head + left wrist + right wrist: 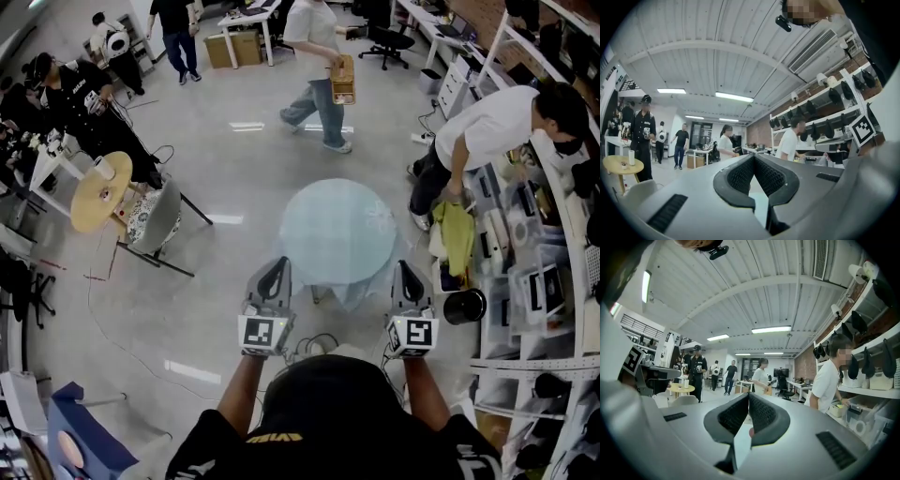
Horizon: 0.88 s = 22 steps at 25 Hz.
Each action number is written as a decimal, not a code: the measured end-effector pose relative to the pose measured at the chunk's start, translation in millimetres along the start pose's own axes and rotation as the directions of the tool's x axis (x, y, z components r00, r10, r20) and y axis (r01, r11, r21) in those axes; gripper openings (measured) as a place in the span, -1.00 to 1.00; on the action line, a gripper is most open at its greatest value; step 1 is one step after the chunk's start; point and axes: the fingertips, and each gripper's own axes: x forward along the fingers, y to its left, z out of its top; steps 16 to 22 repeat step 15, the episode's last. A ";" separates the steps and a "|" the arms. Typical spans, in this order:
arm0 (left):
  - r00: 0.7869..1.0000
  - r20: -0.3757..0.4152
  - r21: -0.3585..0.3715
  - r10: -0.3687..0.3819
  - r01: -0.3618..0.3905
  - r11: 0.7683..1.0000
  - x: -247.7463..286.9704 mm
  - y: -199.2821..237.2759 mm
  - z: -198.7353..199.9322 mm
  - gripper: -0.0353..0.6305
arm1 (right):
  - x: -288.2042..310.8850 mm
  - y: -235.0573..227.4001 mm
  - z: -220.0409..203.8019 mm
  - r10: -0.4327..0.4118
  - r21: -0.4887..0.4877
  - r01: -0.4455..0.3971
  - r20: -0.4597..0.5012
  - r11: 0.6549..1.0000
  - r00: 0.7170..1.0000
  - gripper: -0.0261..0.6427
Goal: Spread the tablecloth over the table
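Both tongs, L gripper (pixel 278 266) & R gripper (pixel 404 266), are pressed shut. Arms reach out front, tongs flat, side by side, tips by the cloth's near edge. The tablecloth (pixel 337 230) is pale blue & covers the round table; its near edge hangs in folds.

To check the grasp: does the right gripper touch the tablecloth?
Cannot tell. In the head view the right gripper ends at the edge of the tablecloth, contact not plain; the right gripper view shows only shut jaws.
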 end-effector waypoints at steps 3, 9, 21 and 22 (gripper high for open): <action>1.000 -0.007 0.002 0.000 0.000 1.000 -0.6 -0.5 2.7 -0.84 | 0.0 -2.0 1.3 -0.008 0.005 0.008 -0.007 1.000 1.000 -0.90; 0.999 -0.011 0.006 0.030 -0.030 1.000 0.8 5.2 4.6 -0.84 | 6.0 4.8 6.9 0.008 0.012 -0.008 0.000 1.000 1.000 -0.90; 1.000 -0.007 0.043 0.023 -0.022 0.999 12.2 -13.2 -4.9 -0.84 | 3.1 -6.3 1.0 0.011 0.010 -0.011 -0.006 1.000 1.000 -0.90; 1.000 -0.007 0.043 0.023 -0.022 0.999 12.2 -13.2 -4.9 -0.84 | 3.1 -6.3 1.0 0.011 0.010 -0.011 -0.006 1.000 1.000 -0.90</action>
